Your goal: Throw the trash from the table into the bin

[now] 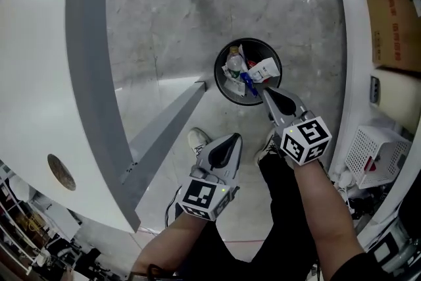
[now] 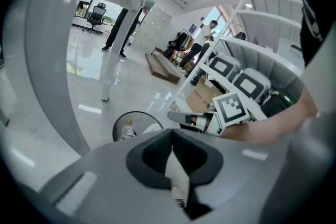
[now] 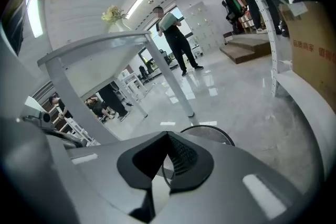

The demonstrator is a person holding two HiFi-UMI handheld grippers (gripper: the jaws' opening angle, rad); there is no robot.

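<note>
Trash (image 1: pixel 264 68), bottle (image 1: pixel 233 64) included, inside the round mesh bin (image 1: pixel 218 79) on the floor (image 1: pixel 296 23), just ahead of and below the right gripper (image 1: pixel 264 91). Right gripper jaws together, clamped on nothing, tip above the near bin rim. Left gripper (image 1: pixel 231 140) beside it, farther back from the bin, jaws together, likewise empty. White surface (image 1: pixel 33 76) well left of both.

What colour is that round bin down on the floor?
Black. The round wire-mesh bin shows best in the head view, seen from above.
</note>
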